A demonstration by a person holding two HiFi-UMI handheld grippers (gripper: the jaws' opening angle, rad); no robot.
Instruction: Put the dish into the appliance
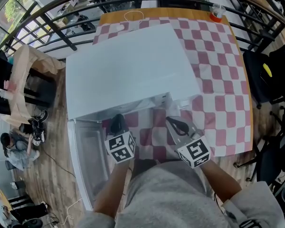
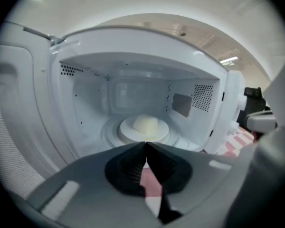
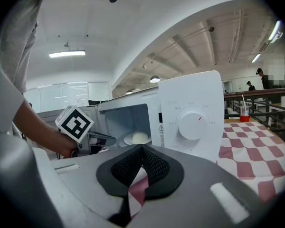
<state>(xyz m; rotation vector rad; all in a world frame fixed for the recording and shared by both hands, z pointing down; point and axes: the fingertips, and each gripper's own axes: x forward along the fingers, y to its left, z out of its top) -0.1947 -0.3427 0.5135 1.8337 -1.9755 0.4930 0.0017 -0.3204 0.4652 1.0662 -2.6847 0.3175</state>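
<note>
Pressed tip to tip and empty: the jaws of the left gripper point(image 2: 146, 144). Straight ahead of them, inside the open microwave point(image 2: 133, 42), a white dish point(image 2: 145, 126) with a pale mound, on the turntable, apart from the jaws. Left of them, the swung-out door point(image 2: 9, 141). Likewise closed on nothing: the jaws of the right gripper point(image 3: 142, 147), facing the dial point(image 3: 192, 124); to their right, the checked desk point(image 3: 256, 146).

The dish point(image 2: 145, 127), a shallow white plate bearing a pale rounded lump, lies flat in the middle of the floor inside the white microwave point(image 1: 128, 70). In the head view the microwave's door point(image 1: 88, 160) stands swung open at its 7 o'clock. Its control dial point(image 3: 192, 123) sits at 3 o'clock of the opening.
</note>
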